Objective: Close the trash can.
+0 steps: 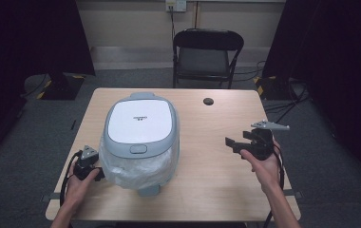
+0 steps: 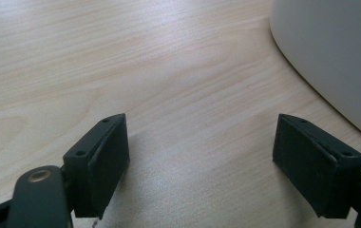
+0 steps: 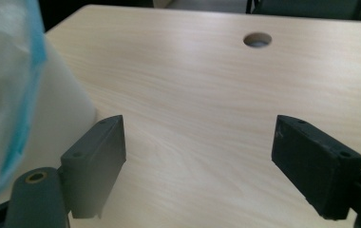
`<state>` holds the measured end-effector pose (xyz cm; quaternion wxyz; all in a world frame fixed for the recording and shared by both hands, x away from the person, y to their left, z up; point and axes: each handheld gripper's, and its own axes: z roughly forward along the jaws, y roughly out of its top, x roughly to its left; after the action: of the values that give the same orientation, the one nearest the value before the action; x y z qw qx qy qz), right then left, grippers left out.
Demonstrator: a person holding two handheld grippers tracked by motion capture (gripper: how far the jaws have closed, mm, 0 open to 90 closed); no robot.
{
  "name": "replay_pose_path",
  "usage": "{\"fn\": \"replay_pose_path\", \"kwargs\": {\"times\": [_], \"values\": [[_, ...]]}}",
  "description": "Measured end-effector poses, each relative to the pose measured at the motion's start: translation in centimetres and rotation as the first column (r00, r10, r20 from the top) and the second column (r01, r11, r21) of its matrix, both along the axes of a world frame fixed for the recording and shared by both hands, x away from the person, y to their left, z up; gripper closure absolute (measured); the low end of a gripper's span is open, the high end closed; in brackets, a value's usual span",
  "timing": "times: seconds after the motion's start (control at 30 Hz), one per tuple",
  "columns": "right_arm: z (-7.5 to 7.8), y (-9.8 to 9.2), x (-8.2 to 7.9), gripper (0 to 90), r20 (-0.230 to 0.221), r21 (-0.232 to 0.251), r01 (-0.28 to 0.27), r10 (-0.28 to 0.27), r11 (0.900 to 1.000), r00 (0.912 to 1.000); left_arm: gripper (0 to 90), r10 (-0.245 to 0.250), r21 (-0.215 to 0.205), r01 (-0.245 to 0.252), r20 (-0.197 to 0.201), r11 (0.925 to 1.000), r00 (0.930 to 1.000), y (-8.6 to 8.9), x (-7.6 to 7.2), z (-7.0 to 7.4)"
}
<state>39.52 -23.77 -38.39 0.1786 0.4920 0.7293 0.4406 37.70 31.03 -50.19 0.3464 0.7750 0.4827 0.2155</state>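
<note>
The left gripper [image 1: 95, 173] sits low at the near-left part of the worktop [image 1: 216, 180], just beside the bin [image 1: 139, 142] — its jaws stand wide apart with nothing between them but bare wood, and in the left gripper view the bin's pale curved wall [image 2: 330, 52] rises close on one side without touching either jaw. The right gripper [image 1: 232, 143] hovers over the right half of the worktop, well apart from the bin, its jaws likewise spread wide and empty and pointing toward the bin. The bin itself stands left of centre on the worktop: a white, grey-rimmed lid [image 1: 139, 121] shut on top, and a clear plastic liner [image 1: 136, 168] bunched around the body beneath the rim. In the right gripper view the liner's bluish edge [image 3: 33, 61] hangs at the side, out of focus. A small round cable hole [image 1: 208, 101] lies in the worktop toward the far edge, and behind the worktop a dark folding chair [image 1: 207, 57] faces it
</note>
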Motion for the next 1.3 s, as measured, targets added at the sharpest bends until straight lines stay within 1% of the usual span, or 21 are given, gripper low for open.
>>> {"fn": "replay_pose_path", "kwargs": {"times": [0.17,0.3,0.37,0.4,0.47,0.5,0.6,0.63,0.67,0.7,0.73,0.8,0.87,0.93,1.0,1.1,1.17,1.2,1.23,1.27,1.3], "values": [[-1.2,-0.9,-0.3,17.8,-0.027,-0.020,0.018,-0.019,1.000,0.9995,19.3,0.000,0.000,0.000,0.000,1.0000,1.0000,0.0,0.0,0.0],[-2.9,-1.7,-0.5,18.2,-0.059,-0.035,0.040,-0.042,0.999,0.9974,19.3,0.001,0.000,-0.001,0.000,1.0000,1.0000,0.0,0.0,0.0],[-3.4,-1.8,-0.5,18.7,-0.071,-0.039,0.042,-0.045,0.998,0.9964,19.3,0.001,0.000,-0.001,0.000,1.0000,1.0000,0.0,0.0,0.0],[-4.4,-2.1,-0.6,18.8,-0.093,-0.052,0.050,-0.055,0.997,0.9942,19.3,0.000,0.001,0.000,0.000,1.0000,1.0000,0.0,0.0,0.0],[-4.8,-2.2,-0.6,18.8,-0.101,-0.064,0.057,-0.063,0.996,0.9929,19.3,0.001,0.000,-0.001,0.000,1.0000,1.0000,0.0,0.0,0.0],[-5.8,-2.5,-0.6,19.1,-0.120,-0.069,0.067,-0.075,0.995,0.9899,19.3,0.000,0.000,0.000,0.000,1.0000,1.0000,0.0,0.0,0.0],[-7.1,-3.0,-0.6,19.2,-0.141,-0.082,0.085,-0.096,0.993,0.9853,19.3,0.000,0.000,0.000,0.000,1.0000,1.0000,0.0,0.0,0.0],[-7.1,-3.0,-0.6,19.2,-0.141,-0.082,0.085,-0.096,0.993,0.9853,19.3,0.000,0.000,0.000,0.000,1.0000,1.0000,0.0,0.0,0.0],[-7.8,-3.3,-0.6,20.2,-0.157,-0.094,0.095,-0.109,0.991,0.9815,19.3,0.001,0.001,-0.001,0.000,1.0000,1.0000,0.0,0.0,0.0],[-7.8,-3.3,-0.6,20.2,-0.157,-0.094,0.095,-0.109,0.991,0.9815,19.3,0.002,0.000,-0.002,0.000,1.0000,1.0000,0.0,0.0,0.0],[-8.5,-3.5,-0.5,21.3,-0.179,-0.100,0.099,-0.116,0.990,0.9770,19.2,0.002,0.000,-0.002,-0.001,1.0000,1.0000,0.0,0.0,0.0],[-9.1,-3.7,-0.3,20.1,-0.191,-0.138,0.114,-0.139,0.984,0.9716,19.2,0.002,0.001,-0.002,0.000,1.0000,1.0000,0.0,0.0,0.0],[-9.3,-3.9,-0.2,20.3,-0.188,-0.148,0.118,-0.145,0.982,0.9714,19.2,0.002,0.001,-0.002,0.000,1.0000,1.0000,0.0,0.0,0.0],[-9.6,-4.2,-0.1,20.1,-0.195,-0.143,0.131,-0.158,0.981,0.9679,19.3,0.002,0.000,-0.002,0.000,1.0000,1.0000,0.0,0.0,0.0],[-10.3,-4.2,-0.2,19.4,-0.191,-0.169,0.139,-0.171,0.976,0.9665,19.2,0.002,0.001,-0.002,-0.001,1.0000,1.0000,0.0,0.0,0.0],[-10.4,-4.3,-0.2,19.4,-0.184,-0.172,0.142,-0.173,0.975,0.9675,19.2,0.002,0.001,-0.002,-0.001,1.0000,1.0000,0.0,0.0,0.0],[-10.6,-4.0,-0.5,19.3,-0.155,-0.204,0.141,-0.174,0.969,0.9724,19.2,0.002,0.001,-0.002,0.000,1.0000,1.0000,0.0,0.0,0.0],[-10.7,-3.7,-0.6,19.2,-0.136,-0.238,0.145,-0.181,0.960,0.9740,19.2,0.002,0.001,-0.002,0.000,1.0000,1.0000,0.0,0.0,0.0],[-10.7,-3.7,-0.6,19.2,-0.136,-0.238,0.145,-0.181,0.960,0.9740,19.2,0.002,0.001,-0.002,0.000,1.0000,1.0000,0.0,0.0,0.0],[-10.9,-3.4,-0.7,17.6,-0.112,-0.263,0.147,-0.182,0.954,0.9770,19.2,0.002,0.001,-0.002,0.000,1.0000,1.0000,0.0,0.0,0.0],[-11.1,-3.4,-0.7,16.8,-0.101,-0.255,0.154,-0.185,0.954,0.9776,19.2,0.002,0.001,-0.002,0.000,1.0000,1.0000,0.0,0.0,0.0]]}}
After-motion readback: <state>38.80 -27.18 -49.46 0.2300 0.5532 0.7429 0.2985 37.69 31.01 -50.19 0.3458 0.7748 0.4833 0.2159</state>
